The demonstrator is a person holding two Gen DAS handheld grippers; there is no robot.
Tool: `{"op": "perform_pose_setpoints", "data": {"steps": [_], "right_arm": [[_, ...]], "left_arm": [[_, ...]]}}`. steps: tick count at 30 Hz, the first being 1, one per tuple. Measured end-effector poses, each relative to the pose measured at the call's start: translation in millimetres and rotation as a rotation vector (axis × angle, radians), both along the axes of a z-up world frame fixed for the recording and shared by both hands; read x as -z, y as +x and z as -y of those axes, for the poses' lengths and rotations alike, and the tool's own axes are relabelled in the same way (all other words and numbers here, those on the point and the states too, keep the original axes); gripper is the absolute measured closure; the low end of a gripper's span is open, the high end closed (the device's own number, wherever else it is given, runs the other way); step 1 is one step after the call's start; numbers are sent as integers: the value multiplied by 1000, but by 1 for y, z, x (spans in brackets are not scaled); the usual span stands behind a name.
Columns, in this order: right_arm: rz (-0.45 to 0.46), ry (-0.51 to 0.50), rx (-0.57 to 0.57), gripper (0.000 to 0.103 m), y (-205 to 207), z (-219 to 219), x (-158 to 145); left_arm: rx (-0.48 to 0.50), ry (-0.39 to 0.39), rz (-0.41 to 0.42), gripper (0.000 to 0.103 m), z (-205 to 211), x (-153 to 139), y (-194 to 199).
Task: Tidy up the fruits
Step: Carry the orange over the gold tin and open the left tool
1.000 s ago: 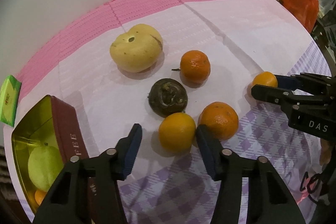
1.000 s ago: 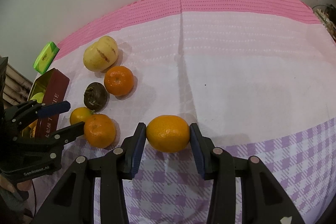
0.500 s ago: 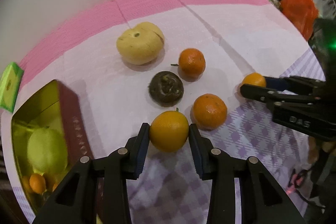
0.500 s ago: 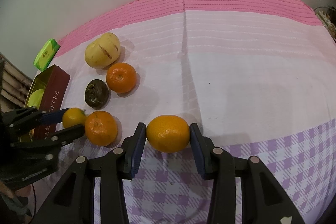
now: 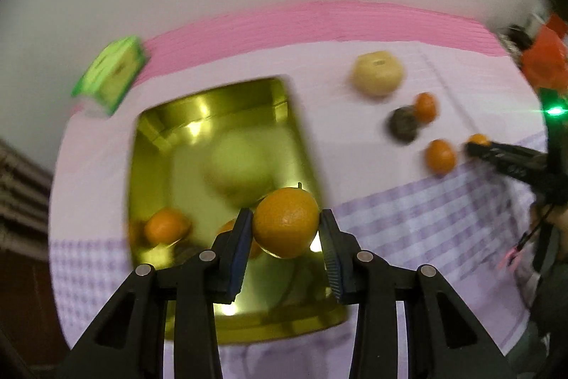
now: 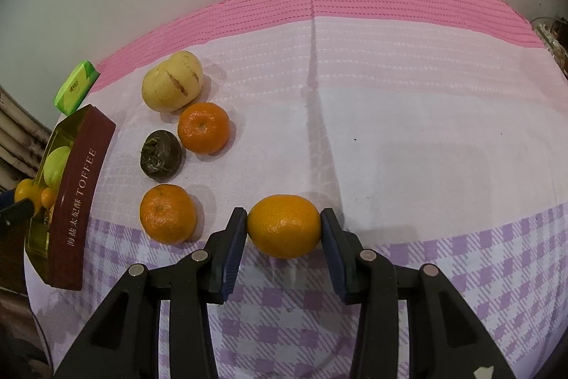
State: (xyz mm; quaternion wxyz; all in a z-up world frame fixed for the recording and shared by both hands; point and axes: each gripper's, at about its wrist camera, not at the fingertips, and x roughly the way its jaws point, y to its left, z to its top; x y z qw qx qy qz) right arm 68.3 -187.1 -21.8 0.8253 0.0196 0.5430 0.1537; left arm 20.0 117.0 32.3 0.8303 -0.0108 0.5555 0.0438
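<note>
Now, tin: my gold toffee tin (image 5: 167, 166) lies open under my left gripper (image 5: 285, 237), long side pointing away from me.
Left gripper: it is clamped on an orange (image 5: 285, 222) and hangs over the tin's near right part, so I think I only need to go down and let go.
Right gripper: my right gripper (image 6: 284, 229) squeezes a yellow-orange fruit (image 6: 284, 225), low over the cloth (image 6: 408, 130), well right of the tin.
</note>
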Motion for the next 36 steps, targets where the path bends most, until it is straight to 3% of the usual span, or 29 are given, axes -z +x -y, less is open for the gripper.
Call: {"op": "perform_pose_setpoints", "data": {"steps": [10,24,36], "right_arm": [[-5,-29,-6,64,-2,-6,1],[28,-62,-2,64,-6,-13,-4],[70,-37,-37,64,-19,-37,-29]], "left_arm": [[-137,13,-85,64,-55,32,-36],[-151,11,-100,64,-64,49,-35],[-178,6,-117,64,-78,65,-30]]}}
